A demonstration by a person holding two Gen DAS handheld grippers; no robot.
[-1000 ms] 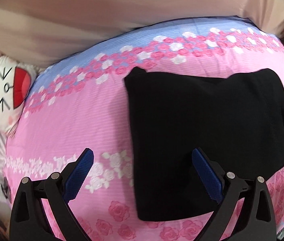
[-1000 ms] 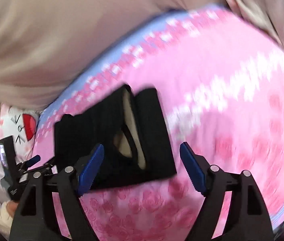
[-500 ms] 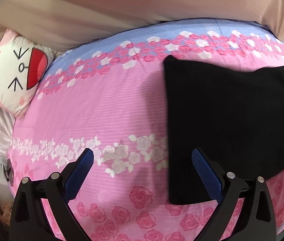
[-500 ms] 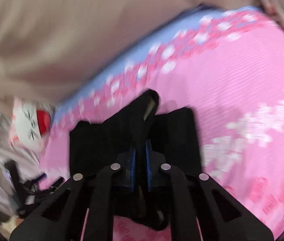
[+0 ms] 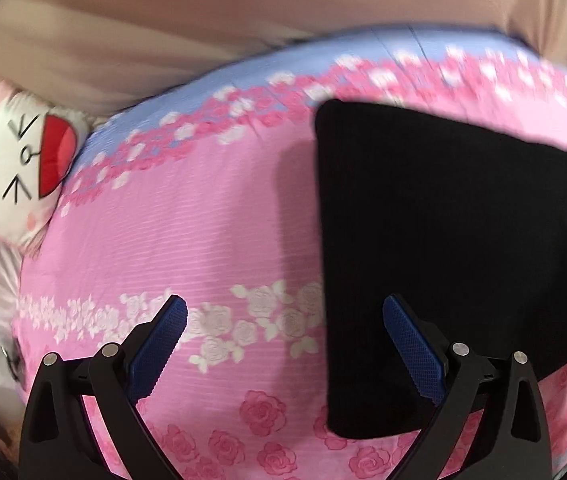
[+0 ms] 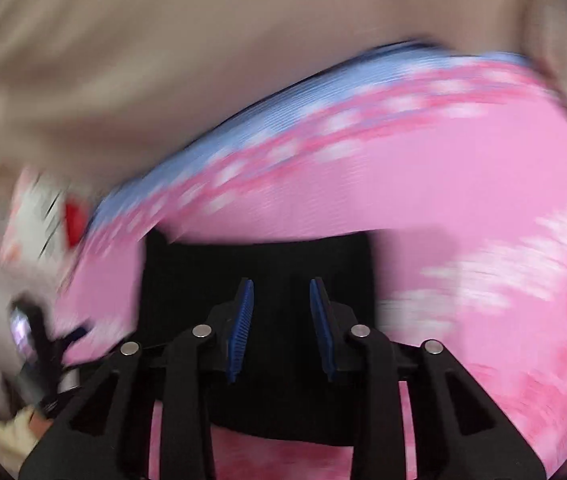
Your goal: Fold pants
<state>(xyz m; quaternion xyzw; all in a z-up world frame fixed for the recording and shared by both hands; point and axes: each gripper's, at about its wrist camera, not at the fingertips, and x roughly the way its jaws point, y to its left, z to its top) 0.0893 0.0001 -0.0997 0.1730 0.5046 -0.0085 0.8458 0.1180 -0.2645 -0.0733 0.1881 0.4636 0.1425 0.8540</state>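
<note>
My right gripper (image 6: 279, 312) jaws have just parted, holding nothing, left gripper (image 5: 283, 340) released too — the folded pants (image 5: 443, 260) could spring open.

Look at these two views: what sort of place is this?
Most likely a bedroom: black pants lie on a pink rose-print bed cover, with a cartoon-face pillow at its edge and beige fabric behind.

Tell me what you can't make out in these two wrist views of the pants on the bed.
- Black pants, left wrist view: right side cut off by the frame edge; fold layers lost in flat black.
- Pants, right wrist view: near edge hidden behind the right gripper, whose jaws have just been opening; whether cloth sits between them is unclear.
- Cartoon pillow and the left gripper seen at the right view's left edge: smeared by motion blur.
</note>
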